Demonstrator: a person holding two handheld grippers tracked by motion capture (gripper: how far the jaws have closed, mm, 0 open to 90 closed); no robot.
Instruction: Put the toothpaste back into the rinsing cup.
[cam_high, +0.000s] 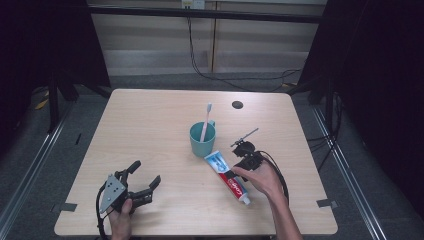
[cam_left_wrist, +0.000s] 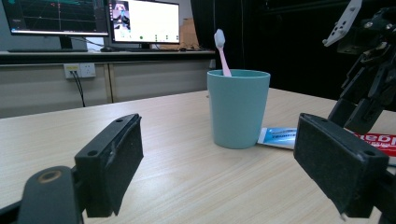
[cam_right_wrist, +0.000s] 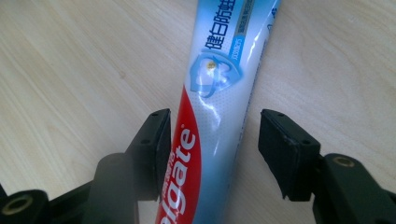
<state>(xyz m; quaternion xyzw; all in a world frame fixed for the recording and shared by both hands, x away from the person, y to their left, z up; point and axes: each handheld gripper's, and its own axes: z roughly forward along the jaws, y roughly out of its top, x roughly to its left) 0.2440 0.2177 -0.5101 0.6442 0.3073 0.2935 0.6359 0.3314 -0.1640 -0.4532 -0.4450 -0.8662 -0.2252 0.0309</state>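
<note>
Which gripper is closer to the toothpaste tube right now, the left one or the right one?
Right. The right gripper is over the toothpaste tube, its open fingers either side of it. The left gripper sits open near the table's front left, well apart from the tube.

left gripper (cam_high: 131, 189): black, grey three-cornered plate, black cable | right gripper (cam_high: 246, 152): black, screwed jaws, black cable
</note>
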